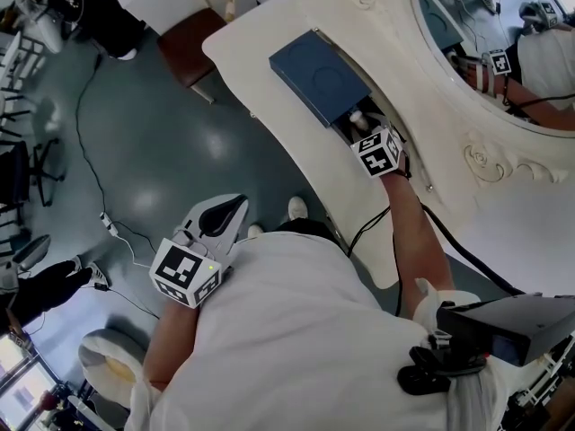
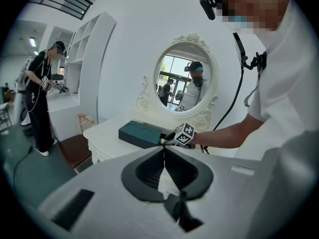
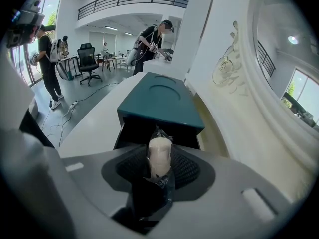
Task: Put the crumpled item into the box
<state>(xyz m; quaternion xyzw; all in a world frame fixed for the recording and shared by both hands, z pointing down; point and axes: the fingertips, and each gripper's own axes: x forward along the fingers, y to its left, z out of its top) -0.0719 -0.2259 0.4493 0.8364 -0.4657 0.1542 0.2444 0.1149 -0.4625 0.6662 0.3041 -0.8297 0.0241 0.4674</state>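
Note:
A dark teal box [image 1: 319,74] lies on the white dressing table [image 1: 269,151], its near end open and dark inside [image 3: 133,133]. My right gripper [image 1: 361,124] is at that open end. In the right gripper view a cream, cylinder-like item [image 3: 160,156] in crinkled clear wrap stands between the jaws of the right gripper [image 3: 159,146], right in front of the opening; the pads flank it without clearly pressing. My left gripper [image 1: 229,215] hangs off the table near my waist, its tips together with nothing in them [image 2: 163,151]. From there the box [image 2: 141,133] shows far ahead.
An oval mirror [image 1: 485,34] in a carved white frame stands behind the box. A brown chair [image 1: 184,48] sits at the table's far end. A black cable [image 1: 368,227] runs over the table edge. A person [image 2: 40,98] stands on the grey floor to the left.

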